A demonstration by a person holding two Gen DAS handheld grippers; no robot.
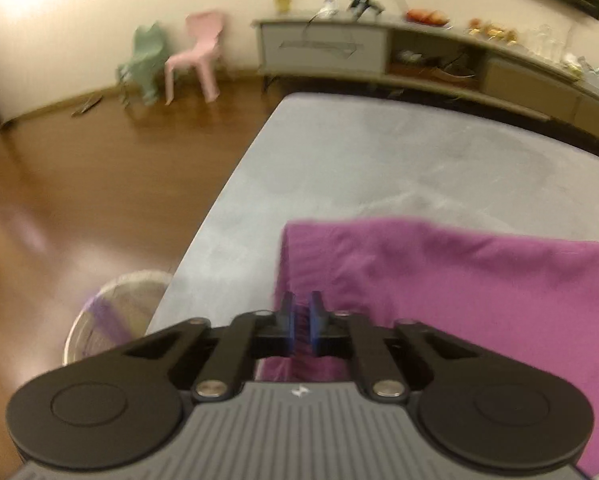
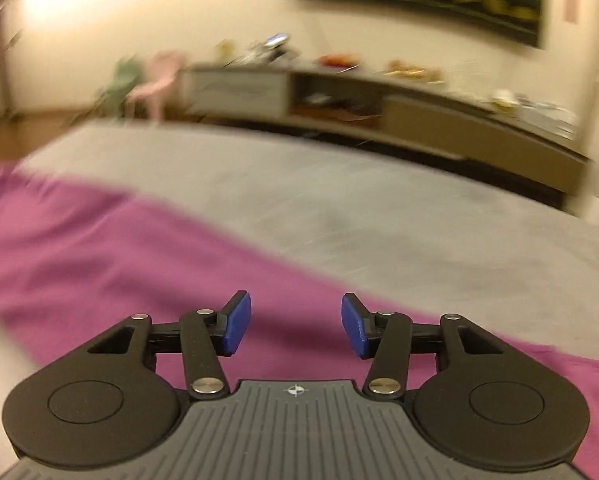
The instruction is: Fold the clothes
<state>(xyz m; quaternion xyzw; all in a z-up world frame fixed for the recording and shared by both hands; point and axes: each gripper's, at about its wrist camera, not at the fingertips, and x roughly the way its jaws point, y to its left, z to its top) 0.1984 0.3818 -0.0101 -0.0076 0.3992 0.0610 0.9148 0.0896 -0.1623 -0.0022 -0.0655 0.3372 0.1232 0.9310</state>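
Left tool (image 1: 301, 322) on purple garment (image 1: 459, 280)

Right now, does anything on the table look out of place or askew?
Nothing stands out. The purple cloth lies on the grey table, the left gripper pinching its edge, the right gripper open above it.

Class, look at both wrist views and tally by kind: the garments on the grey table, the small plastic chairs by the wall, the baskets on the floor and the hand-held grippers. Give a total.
Purple garment on the grey table: 1
Small plastic chairs, pink chair and green chair: 2
Basket on the floor: 1
Hand-held grippers, left hand-held gripper and right hand-held gripper: 2
Total: 6
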